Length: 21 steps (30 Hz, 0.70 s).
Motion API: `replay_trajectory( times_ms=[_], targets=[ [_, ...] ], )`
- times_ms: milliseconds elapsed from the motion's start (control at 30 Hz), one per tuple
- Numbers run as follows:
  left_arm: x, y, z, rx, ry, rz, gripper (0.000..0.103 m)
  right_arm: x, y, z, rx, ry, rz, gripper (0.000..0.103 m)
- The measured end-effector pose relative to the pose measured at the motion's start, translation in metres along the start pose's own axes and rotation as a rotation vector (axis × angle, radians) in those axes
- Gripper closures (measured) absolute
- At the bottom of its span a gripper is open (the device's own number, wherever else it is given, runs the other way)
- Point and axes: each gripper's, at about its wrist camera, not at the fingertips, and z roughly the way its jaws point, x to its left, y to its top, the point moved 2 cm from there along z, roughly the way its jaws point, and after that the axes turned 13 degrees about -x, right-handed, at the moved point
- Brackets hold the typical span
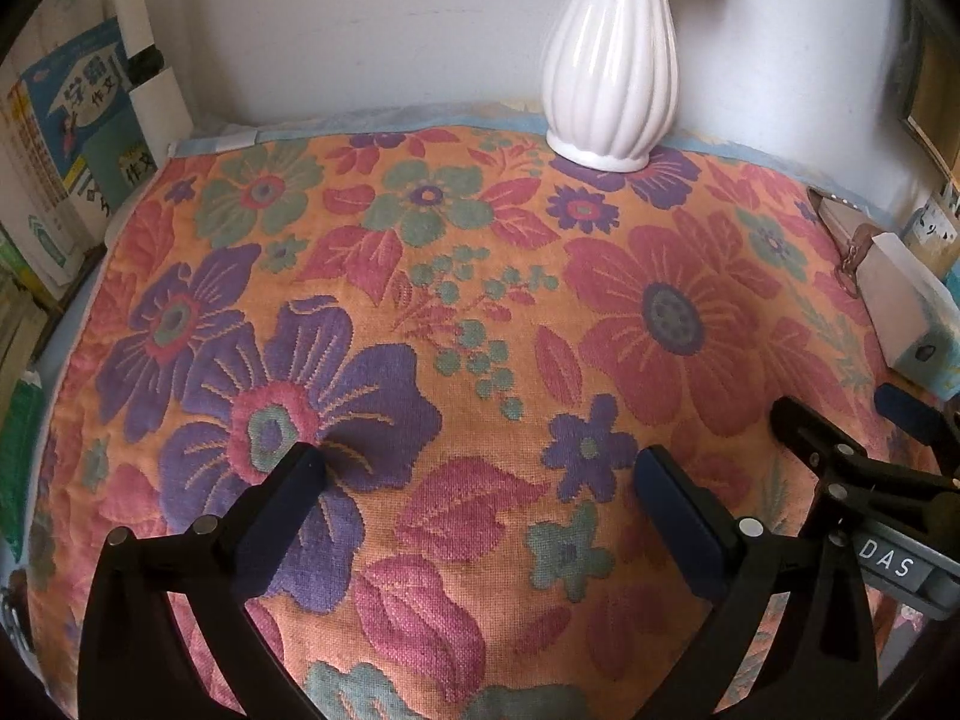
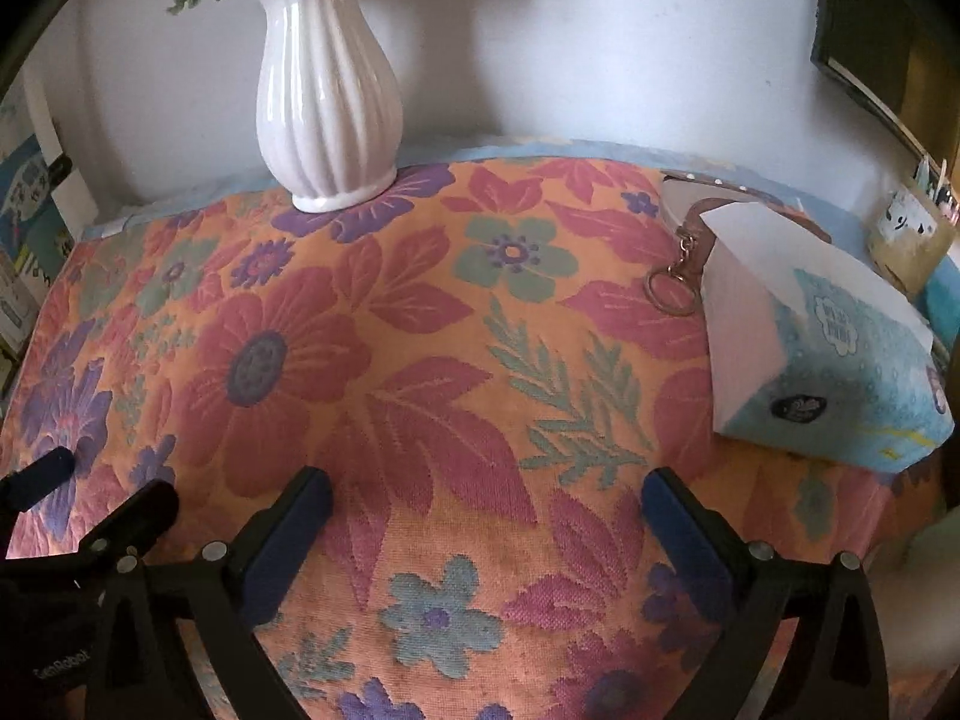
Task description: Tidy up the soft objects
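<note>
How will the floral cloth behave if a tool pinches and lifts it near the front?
The floral cloth looks like thick woven terry, so it will probably drape and sag rather than hold shape. Its textured weave should grip well between the pads. The white vase stands on its far edge, so a pull would likely drag or tip it.

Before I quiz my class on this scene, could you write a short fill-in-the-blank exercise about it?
1. The white vase stands on the ____ cloth.
2. Both the left gripper and right gripper have their jaws ____.
3. The keyring lies beside the blue ____ pack.

Missing words: floral; open; tissue
</note>
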Motion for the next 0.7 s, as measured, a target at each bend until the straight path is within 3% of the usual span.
replay_trajectory(
  times_ms=[700],
  targets=[
    [-0.0004, -0.0004, -0.0009, -0.006, -0.003, -0.001, 0.0, 0.0003, -0.0006, -0.0024, -0.013, -0.001, 0.002, 0.0]
  ],
)
